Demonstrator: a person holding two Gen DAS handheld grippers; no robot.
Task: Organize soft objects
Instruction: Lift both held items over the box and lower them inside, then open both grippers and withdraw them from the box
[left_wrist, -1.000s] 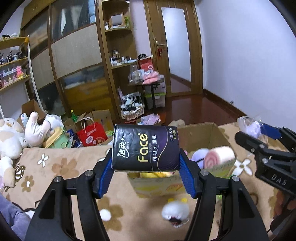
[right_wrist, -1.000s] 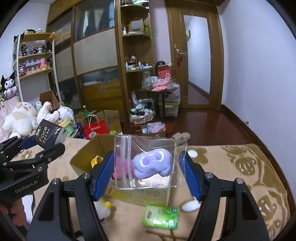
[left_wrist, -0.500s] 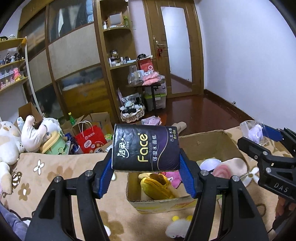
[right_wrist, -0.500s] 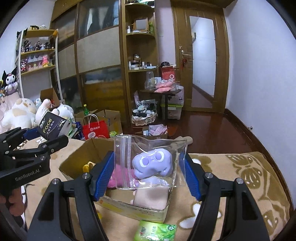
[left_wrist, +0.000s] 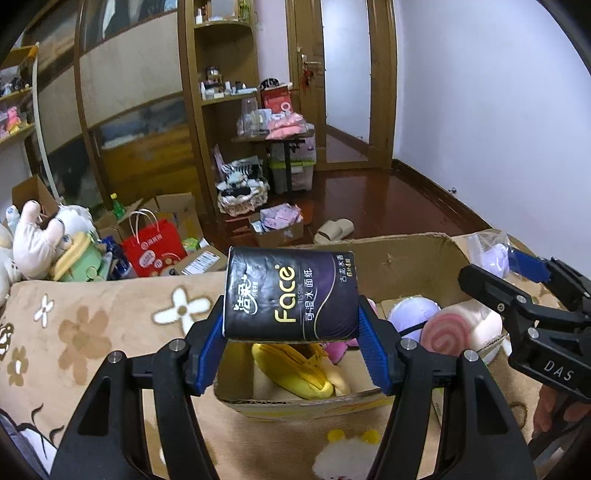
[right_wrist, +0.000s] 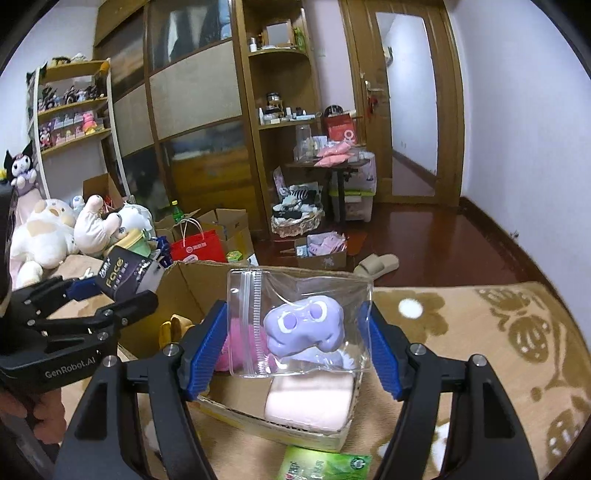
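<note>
Over the cardboard box (left_wrist: 406, 258) on the flowered blanket (left_wrist: 92, 332), 2 grippers carry loads for dropping in. At 12 o'clock in its view, the left gripper (left_wrist: 291, 325) pinches a dark tissue pack (left_wrist: 291, 295). Likewise the right gripper (right_wrist: 295, 328) clamps a clear bag (right_wrist: 299, 325) with a purple toy (right_wrist: 306, 328), above plush already inside.

The left gripper (left_wrist: 291, 332) clamps a black tissue pack (left_wrist: 291, 295) between its blue pads, above the near edge of an open cardboard box (left_wrist: 406, 258). Inside the box lie a yellow plush (left_wrist: 295, 373), a pink swirl-patterned roll plush (left_wrist: 461, 328) and a pale purple plush (left_wrist: 410, 314). At right, the right gripper (left_wrist: 517, 280) holds a clear bag (left_wrist: 487, 251). The box rests on a tan flowered blanket (left_wrist: 92, 332).
</note>
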